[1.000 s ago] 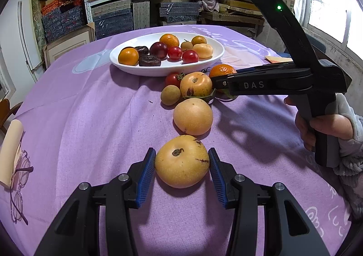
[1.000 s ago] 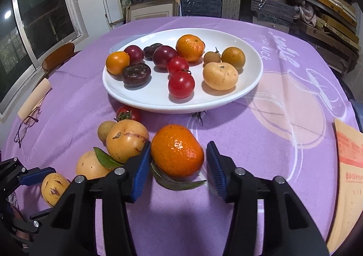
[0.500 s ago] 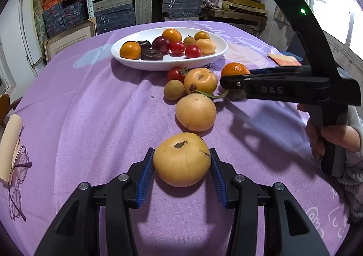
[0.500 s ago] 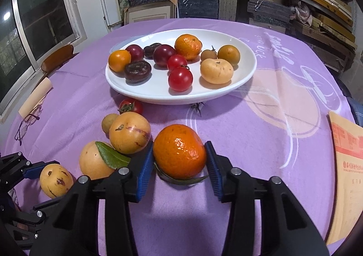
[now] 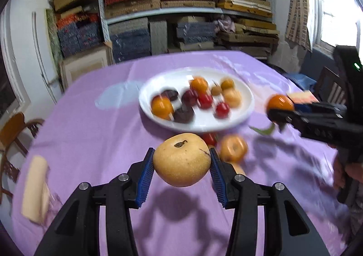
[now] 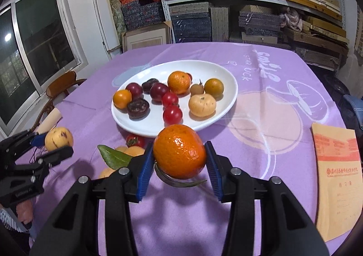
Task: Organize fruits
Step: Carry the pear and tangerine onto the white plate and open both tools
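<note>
Clearly my left gripper [image 5: 181, 166] is clamped on a large round yellow-brown pear with a dark stem scar [image 5: 181, 161], its blue ribbed pads pressed to both flanks, and the fruit hangs clear of the purple tablecloth [image 5: 90, 142] with its shadow below. Only the left wrist view shows that grip from behind; the right wrist view catches the same pear [image 6: 59, 140] from the side, at its left edge, between the black fingers of the left gripper [image 6: 48, 144]. Next over, the white oval ceramic plate [image 5: 240, 117] sits mid-table with small fruit already on it, but my left view is smeared by motion blur, so I read its contents from the right view: oranges, dark plums, red tomatoes and a pale yellow fruit inside the plate [image 6: 140, 126]. Loose fruit just in front of the plate is half hidden behind my fingers in both views; I make out a red tomato [image 6: 135, 140] and a green leaf [image 6: 112, 156]. Further right, my right gripper [image 6: 179, 160] is closed on a bright orange mandarin with a dark leaf under it [image 6: 179, 151], also off the cloth; the left view shows it [image 5: 279, 102] only partly, beside the plate's right rim. A tan printed paper envelope [image 6: 335, 169] lies at the far right, cut off by the frame.
</note>
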A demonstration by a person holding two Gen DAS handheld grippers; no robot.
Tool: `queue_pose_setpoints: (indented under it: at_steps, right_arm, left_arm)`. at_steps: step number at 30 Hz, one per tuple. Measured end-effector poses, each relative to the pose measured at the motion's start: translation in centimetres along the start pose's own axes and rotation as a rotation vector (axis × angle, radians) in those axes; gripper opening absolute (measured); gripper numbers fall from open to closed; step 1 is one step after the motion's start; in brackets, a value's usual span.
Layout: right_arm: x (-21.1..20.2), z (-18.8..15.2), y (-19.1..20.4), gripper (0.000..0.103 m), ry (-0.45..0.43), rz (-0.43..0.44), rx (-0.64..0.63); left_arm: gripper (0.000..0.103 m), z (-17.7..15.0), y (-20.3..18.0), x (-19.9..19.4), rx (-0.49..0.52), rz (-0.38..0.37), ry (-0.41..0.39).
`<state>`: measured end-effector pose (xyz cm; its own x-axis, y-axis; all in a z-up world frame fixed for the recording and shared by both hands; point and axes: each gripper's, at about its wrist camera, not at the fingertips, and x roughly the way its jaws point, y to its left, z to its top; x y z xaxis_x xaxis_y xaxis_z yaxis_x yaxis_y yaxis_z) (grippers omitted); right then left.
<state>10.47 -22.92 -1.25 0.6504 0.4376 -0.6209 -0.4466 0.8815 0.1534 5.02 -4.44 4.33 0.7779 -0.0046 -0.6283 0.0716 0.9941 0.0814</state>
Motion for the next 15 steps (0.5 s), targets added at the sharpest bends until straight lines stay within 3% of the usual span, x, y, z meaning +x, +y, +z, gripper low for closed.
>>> queue_pose_setpoints:
  at_steps: [6,15]
  right_arm:
    - [1.8,5.0,-0.6,0.043,-0.013,-0.041,-0.012]
    - [8.8,6.3,1.0,0.043,0.064,-0.088,-0.089]
  left_arm:
    - [0.048,6.2,1.0,4.6,-0.068,0.011,-0.014]
    - [0.048,8.7,1.6,12.6,-0.144,0.056,0.069]
